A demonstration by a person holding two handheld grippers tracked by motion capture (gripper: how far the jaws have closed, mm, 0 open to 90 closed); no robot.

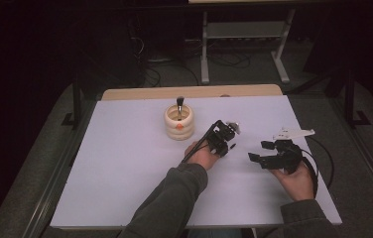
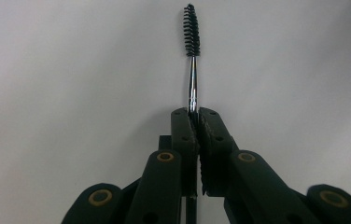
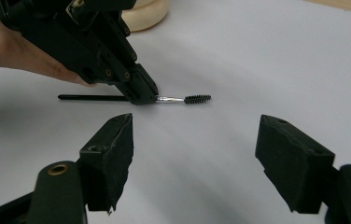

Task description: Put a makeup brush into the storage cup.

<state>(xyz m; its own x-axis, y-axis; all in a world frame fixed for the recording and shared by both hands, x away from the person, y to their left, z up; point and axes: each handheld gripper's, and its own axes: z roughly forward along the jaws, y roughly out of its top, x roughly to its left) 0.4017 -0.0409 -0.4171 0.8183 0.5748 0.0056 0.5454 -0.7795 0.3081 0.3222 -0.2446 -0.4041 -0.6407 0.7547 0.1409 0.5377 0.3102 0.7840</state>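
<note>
A thin black spoolie brush point(image 3: 197, 99) with a silver neck point(image 2: 193, 84) lies level, close to the white table point(image 1: 125, 168). My left gripper point(image 2: 196, 114) is shut on the neck, and the bristled tip point(image 2: 191, 30) sticks out past the jaws. The high view shows that gripper point(image 1: 225, 145) at the table's middle, with the brush tip point(image 1: 232, 146) beside it. My right gripper point(image 3: 194, 140) stands open and holds nothing, its jaws pointing at the brush from a short way off. In the high view it point(image 1: 258, 151) is to the right of the left one.
A cream ringed holder point(image 1: 179, 122) with a dark-tipped brush point(image 1: 179, 104) standing in it sits behind the left gripper, toward the table's far middle. Its base point(image 3: 145, 16) shows past the left gripper. The right gripper's cable point(image 1: 326, 158) loops near the right edge.
</note>
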